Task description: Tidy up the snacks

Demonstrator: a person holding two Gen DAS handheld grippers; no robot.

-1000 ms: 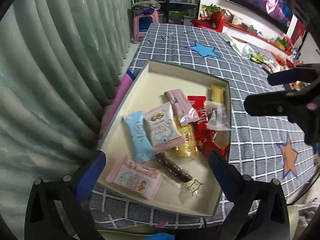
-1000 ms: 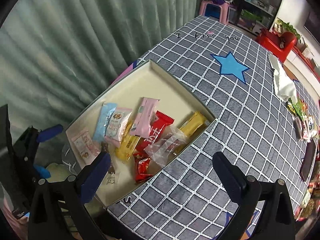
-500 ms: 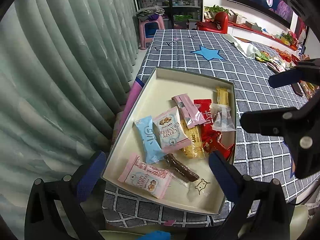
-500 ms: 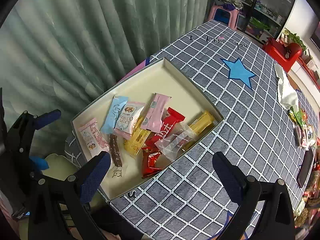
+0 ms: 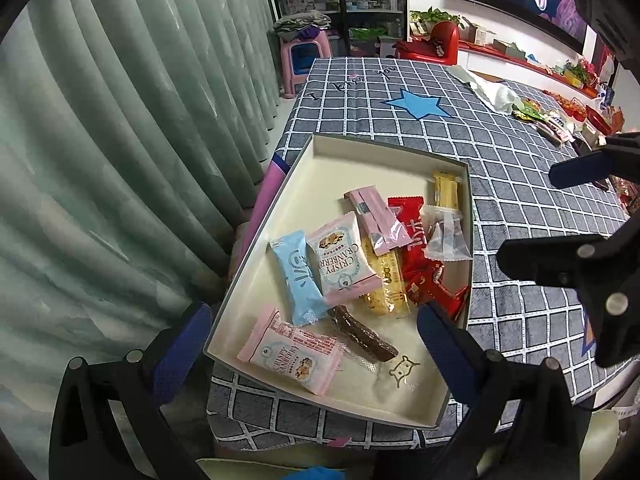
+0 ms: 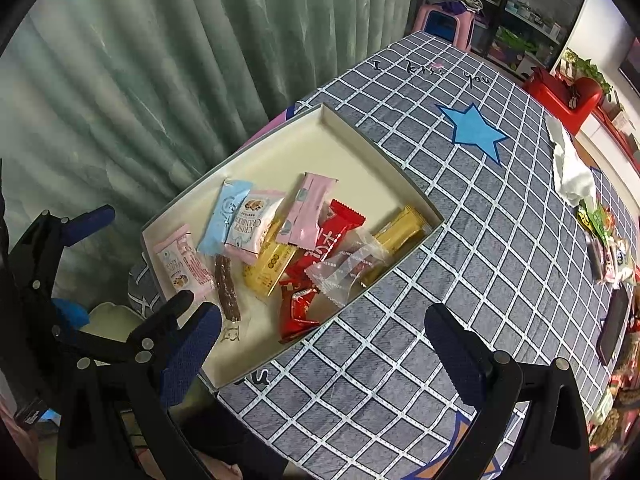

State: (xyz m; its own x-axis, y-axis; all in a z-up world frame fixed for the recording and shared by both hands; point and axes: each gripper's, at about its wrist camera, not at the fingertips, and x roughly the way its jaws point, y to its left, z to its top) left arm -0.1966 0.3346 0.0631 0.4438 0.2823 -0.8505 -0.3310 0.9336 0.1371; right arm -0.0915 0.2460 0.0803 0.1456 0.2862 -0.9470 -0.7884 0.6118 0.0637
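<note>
A shallow cream box [image 5: 352, 156] [image 6: 352, 132] sits at the near corner of the checked table. It holds several wrapped snacks: a blue pack [image 5: 298, 282] [image 6: 224, 216], pink packs [image 5: 290, 350] [image 6: 308, 210], yellow bars [image 5: 446, 188] [image 6: 400, 224], red packs [image 5: 414, 236] [image 6: 336, 232], a brown bar [image 5: 362, 334] [image 6: 227, 286] and a clear wrapper [image 5: 446, 234] [image 6: 344, 268]. My left gripper [image 5: 314, 334] is open and empty above the box's near end. My right gripper [image 6: 322, 346] is open and empty above the box's right rim; it also shows in the left wrist view [image 5: 552, 224].
Green curtains [image 5: 120, 140] hang close on the left. The tablecloth has a blue star [image 5: 416, 104] [image 6: 474, 130]. A white cloth [image 6: 570, 164], more loose snacks [image 6: 608, 240] and a dark phone [image 6: 612, 326] lie along the far right side. A pink stool [image 5: 306, 54] stands beyond the table.
Both grippers have drawn back and up from the box, so it looks smaller and further off. Both stay open and empty. The snacks have not moved.
</note>
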